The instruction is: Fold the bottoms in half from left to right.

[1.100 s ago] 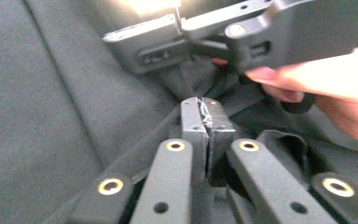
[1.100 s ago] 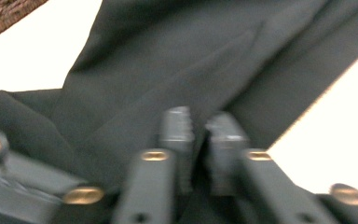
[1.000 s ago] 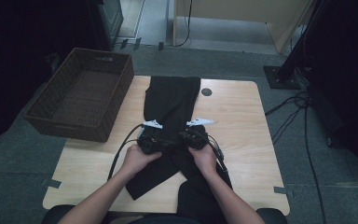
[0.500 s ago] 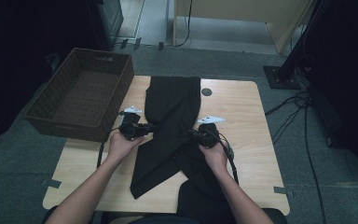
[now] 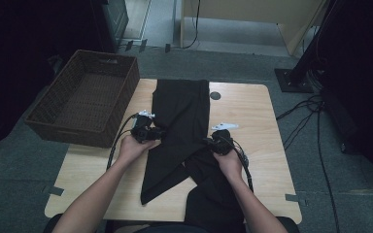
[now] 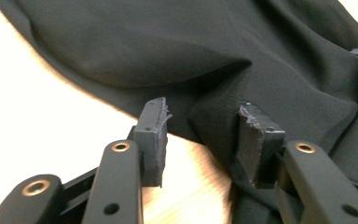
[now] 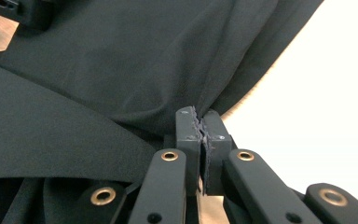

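Folding barely begun: right tongs [image 7: 200,133] are pinching the black trousers [image 5: 182,114] while left tongs [image 6: 200,135] are gaping at the hem on the worktop [image 5: 252,111].

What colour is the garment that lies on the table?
The garment is plain black, with no pattern; the high view shows it best.

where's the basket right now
In the high view the basket stands at the table's far left corner, overhanging its edge, left of the black trousers and just beyond the left tool.
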`<state>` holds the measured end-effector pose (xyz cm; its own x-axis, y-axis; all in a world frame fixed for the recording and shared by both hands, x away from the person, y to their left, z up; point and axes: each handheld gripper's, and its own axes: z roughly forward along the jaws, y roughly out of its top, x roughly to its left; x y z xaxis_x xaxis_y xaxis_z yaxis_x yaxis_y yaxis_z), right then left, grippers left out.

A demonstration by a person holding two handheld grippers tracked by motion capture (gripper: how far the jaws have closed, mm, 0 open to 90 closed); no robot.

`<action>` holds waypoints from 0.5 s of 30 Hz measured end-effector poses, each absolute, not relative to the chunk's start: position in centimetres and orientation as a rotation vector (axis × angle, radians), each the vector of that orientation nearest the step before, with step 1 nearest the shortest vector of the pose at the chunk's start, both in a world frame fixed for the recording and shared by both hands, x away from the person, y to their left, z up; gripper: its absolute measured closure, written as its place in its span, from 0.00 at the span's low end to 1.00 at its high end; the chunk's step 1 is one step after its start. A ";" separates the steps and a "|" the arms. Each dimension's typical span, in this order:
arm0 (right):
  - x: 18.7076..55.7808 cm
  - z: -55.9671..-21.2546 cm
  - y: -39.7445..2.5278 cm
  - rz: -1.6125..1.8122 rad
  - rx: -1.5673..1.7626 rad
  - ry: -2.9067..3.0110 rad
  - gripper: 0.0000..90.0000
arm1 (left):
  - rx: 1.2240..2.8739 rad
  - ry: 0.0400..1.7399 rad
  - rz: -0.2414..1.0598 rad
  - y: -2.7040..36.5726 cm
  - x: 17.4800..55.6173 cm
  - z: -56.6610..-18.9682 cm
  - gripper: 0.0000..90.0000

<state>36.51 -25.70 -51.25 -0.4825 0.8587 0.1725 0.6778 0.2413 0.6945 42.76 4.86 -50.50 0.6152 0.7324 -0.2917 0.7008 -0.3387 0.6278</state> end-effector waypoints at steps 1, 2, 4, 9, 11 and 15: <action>36.5 -51.2 -25.7 1.070 1.440 2.268 0.98 | 2.099 1.118 0.054 4.9 42.8 -50.5 0.62; 36.6 -51.3 -25.8 1.071 1.432 2.267 0.98 | 2.101 1.113 0.056 4.9 42.8 -50.5 0.62; 36.6 -51.3 -25.8 1.061 1.414 2.265 0.98 | 2.105 1.096 0.057 4.9 42.9 -50.6 0.62; 36.6 -51.2 -26.4 0.998 1.386 2.236 0.98 | 2.094 1.102 0.056 5.2 43.0 -50.6 0.64; 36.7 -51.3 -27.1 0.998 1.409 2.217 0.98 | 2.095 1.107 0.058 5.3 43.1 -50.6 0.64; 36.9 -51.3 -28.2 0.980 1.426 2.184 0.98 | 2.088 1.113 0.063 5.3 43.1 -50.6 0.63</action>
